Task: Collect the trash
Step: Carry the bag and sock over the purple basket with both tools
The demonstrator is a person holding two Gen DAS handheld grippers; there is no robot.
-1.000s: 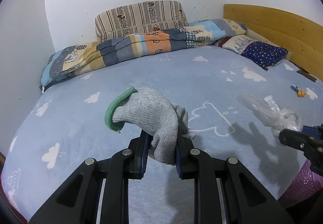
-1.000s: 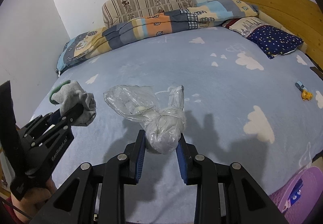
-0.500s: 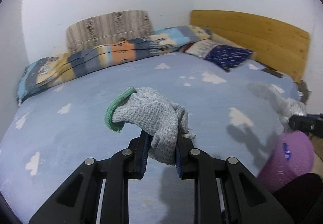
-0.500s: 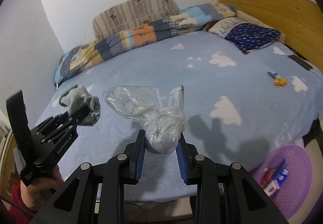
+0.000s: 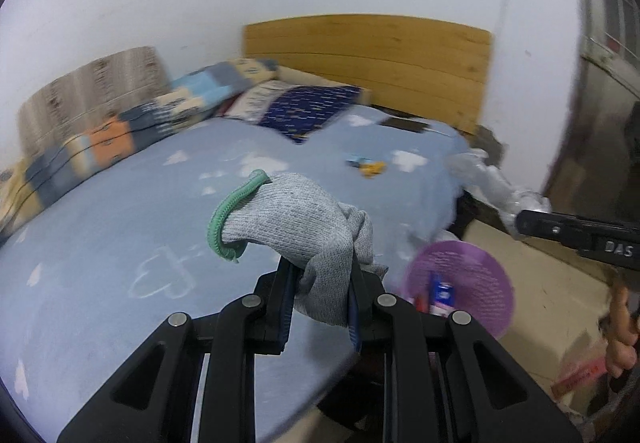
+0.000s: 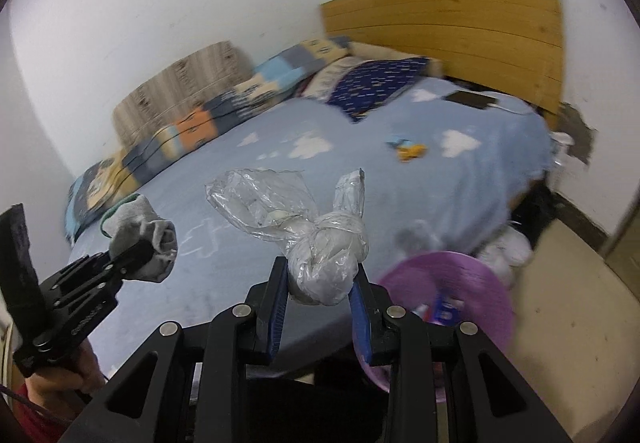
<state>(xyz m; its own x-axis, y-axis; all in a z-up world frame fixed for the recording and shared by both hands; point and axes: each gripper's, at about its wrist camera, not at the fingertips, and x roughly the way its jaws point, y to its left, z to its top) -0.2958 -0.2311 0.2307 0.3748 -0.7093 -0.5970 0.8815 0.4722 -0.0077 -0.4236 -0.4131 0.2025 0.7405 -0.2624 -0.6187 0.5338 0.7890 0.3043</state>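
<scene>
My left gripper (image 5: pixel 320 303) is shut on a grey knit glove with a green cuff (image 5: pixel 296 227) and holds it in the air over the bed's near edge. It also shows at the left of the right wrist view (image 6: pixel 140 239). My right gripper (image 6: pixel 320 303) is shut on a knotted clear plastic bag (image 6: pixel 316 243), which also shows at the right of the left wrist view (image 5: pixel 492 183). A purple trash bin (image 5: pixel 472 283) with wrappers inside stands on the floor by the bed, below and right of both grippers (image 6: pixel 472 291).
The bed (image 5: pixel 120 243) has a blue cloud-print sheet, a folded patchwork quilt (image 5: pixel 120 135) and pillows by the wooden headboard (image 5: pixel 380 59). A small yellow and blue item (image 6: pixel 408 149) and a dark phone (image 6: pixel 468 97) lie on the sheet. Tan floor (image 6: pixel 560 323) lies to the right.
Both grippers have swung right with their loads, away from the middle of the bed. The purple bin and the floor now sit nearer the centre of both views.
</scene>
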